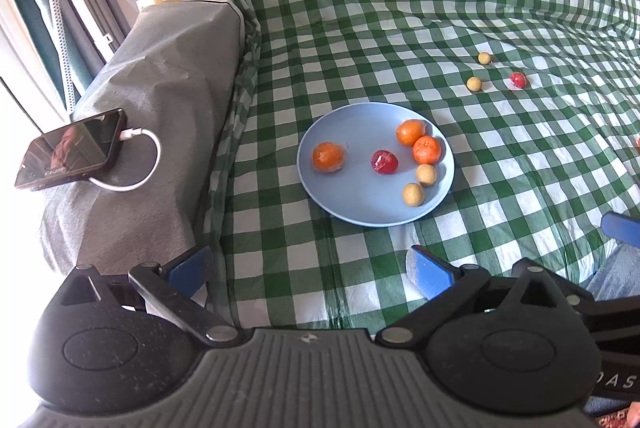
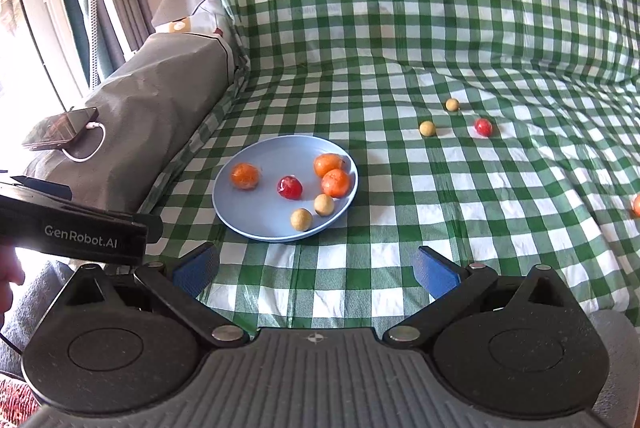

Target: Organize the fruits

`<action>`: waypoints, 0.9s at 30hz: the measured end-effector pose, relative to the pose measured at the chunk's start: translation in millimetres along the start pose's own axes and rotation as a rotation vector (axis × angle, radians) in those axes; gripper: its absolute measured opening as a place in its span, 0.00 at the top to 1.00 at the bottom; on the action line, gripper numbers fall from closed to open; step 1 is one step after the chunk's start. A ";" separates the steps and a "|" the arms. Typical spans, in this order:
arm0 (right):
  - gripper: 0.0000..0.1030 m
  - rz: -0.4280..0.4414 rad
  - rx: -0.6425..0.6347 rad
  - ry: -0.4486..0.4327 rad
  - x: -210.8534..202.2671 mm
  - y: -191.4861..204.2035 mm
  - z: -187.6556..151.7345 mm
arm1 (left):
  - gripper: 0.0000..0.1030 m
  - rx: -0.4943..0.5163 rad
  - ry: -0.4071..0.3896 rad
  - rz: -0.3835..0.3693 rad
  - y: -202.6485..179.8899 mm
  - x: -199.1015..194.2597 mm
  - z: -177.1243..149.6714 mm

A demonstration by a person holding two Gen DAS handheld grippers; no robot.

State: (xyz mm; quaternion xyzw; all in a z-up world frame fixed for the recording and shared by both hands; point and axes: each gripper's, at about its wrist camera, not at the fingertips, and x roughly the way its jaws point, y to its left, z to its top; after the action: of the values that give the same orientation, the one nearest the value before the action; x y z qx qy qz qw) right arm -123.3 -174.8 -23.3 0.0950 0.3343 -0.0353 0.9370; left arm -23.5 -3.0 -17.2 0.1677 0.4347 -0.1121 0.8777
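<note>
Both grippers, left gripper (image 1: 308, 270) and right gripper (image 2: 316, 268), hover side by side with jaws spread and nothing held, aimed at the plate (image 1: 352, 204). The plate holds six fruits; three more fruits (image 2: 452, 120) lie beyond it on the checked cloth (image 1: 400, 8).
</note>
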 end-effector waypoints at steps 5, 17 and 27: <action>0.01 -0.010 0.036 0.012 9.3 -12.8 2.9 | 0.00 0.011 0.011 -0.005 -11.1 10.7 14.3; 0.01 -0.243 0.168 -0.057 45.6 -109.1 28.6 | 0.00 0.085 -0.001 -0.050 -79.4 63.9 85.8; 0.01 -0.378 0.209 -0.096 117.4 -210.8 60.6 | 0.00 0.129 0.000 -0.128 -172.8 180.5 175.6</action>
State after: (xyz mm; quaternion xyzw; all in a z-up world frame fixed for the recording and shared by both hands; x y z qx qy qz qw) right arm -22.2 -393.8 -84.2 0.1253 0.2957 -0.2493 0.9136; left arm 152.4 -239.8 -96.4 0.1959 0.4363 -0.1959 0.8561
